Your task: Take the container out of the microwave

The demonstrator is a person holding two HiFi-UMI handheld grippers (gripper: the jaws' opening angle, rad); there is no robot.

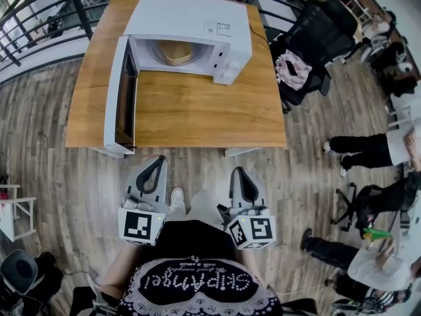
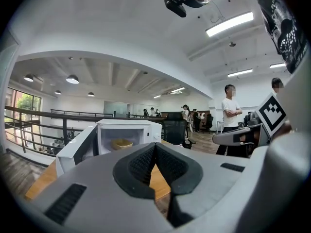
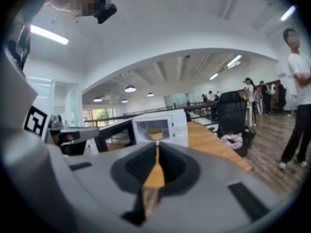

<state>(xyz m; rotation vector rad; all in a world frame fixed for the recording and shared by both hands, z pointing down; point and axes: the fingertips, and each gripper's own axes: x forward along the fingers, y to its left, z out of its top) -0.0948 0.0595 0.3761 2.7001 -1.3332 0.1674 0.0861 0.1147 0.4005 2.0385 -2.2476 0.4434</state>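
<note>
A white microwave (image 1: 191, 18) stands at the back of a wooden table (image 1: 197, 114), its door (image 1: 118, 101) swung wide open to the left. A tan round container (image 1: 175, 51) sits inside the cavity; the left gripper view shows the container (image 2: 121, 143) and the right gripper view shows it as well (image 3: 155, 134). My left gripper (image 1: 158, 158) and right gripper (image 1: 239, 170) hang side by side over the floor, just short of the table's near edge, pointing at the microwave. The left gripper (image 2: 155, 144) and the right gripper (image 3: 157, 147) are both shut with nothing between their fingers.
A black office chair (image 1: 302, 58) with a cloth on its seat stands right of the table. A dark railing (image 1: 39, 18) runs behind and to the left. Several people (image 1: 368, 150) stand or sit at the right. A small white table (image 1: 16, 209) is at the left.
</note>
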